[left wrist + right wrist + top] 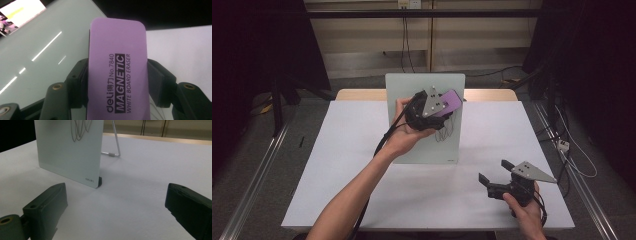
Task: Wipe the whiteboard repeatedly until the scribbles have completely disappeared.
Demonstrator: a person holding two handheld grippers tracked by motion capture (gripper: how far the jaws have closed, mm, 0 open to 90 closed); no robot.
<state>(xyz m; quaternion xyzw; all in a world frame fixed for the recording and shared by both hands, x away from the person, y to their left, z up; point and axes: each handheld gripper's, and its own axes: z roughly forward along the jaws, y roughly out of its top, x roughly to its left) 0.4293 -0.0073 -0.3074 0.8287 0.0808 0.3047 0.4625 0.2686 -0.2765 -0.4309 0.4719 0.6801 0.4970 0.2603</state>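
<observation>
White tabletop (362,165) | my left gripper (432,107) clamps purple eraser (117,72) against upright whiteboard (412,145) scribbles (447,131) | my right gripper (494,174) gapes, idle | risk: hard wiping may topple board.

There was one purple eraser (117,75), one standing whiteboard (412,145) and one white table (342,165). Two grippers were counted, a left gripper (447,106) and a right gripper (495,171), each with two black jaws. Two hands were there, one per gripper.
</observation>
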